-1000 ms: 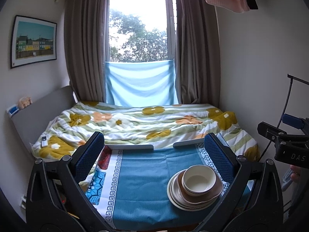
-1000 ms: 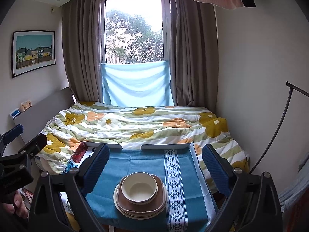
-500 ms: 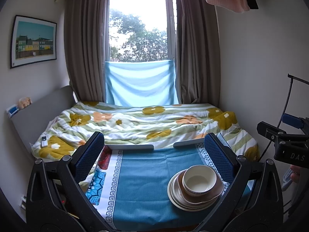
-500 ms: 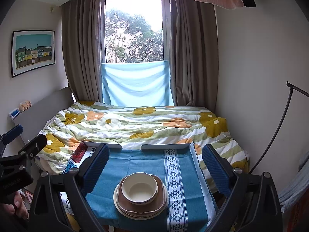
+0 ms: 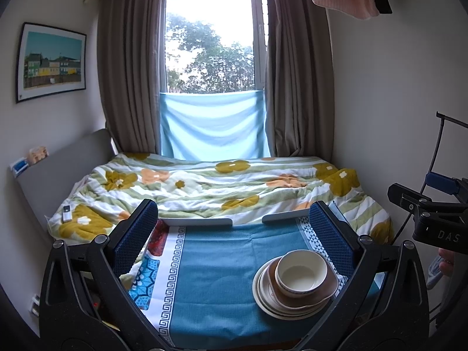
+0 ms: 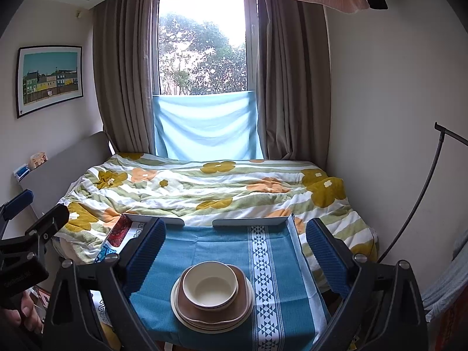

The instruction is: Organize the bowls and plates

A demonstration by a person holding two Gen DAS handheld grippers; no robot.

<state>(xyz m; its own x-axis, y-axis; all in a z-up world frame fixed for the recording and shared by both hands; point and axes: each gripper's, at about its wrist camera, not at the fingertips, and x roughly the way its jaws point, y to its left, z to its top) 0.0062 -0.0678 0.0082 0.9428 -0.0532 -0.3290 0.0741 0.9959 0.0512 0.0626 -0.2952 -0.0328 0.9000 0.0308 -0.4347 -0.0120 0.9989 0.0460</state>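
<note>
A cream bowl (image 5: 301,272) (image 6: 210,283) sits on a brown squarish plate (image 5: 318,294) (image 6: 242,301), which rests on a stack of cream round plates (image 5: 263,292) (image 6: 175,304). The stack stands on a small table under a blue cloth (image 5: 216,278) (image 6: 163,292). My left gripper (image 5: 232,239) hovers open above the table, with the stack low on its right side near the right finger. My right gripper (image 6: 235,251) is open too, and the stack lies between and below its blue fingers. Neither gripper holds anything.
Behind the table lies a bed with a flowered quilt (image 5: 210,187) (image 6: 204,187), a remote (image 5: 67,213) at its left. The window and curtains stand beyond. The other gripper shows at each view's edge (image 5: 433,213) (image 6: 23,251). A thin black stand (image 6: 421,193) is at right.
</note>
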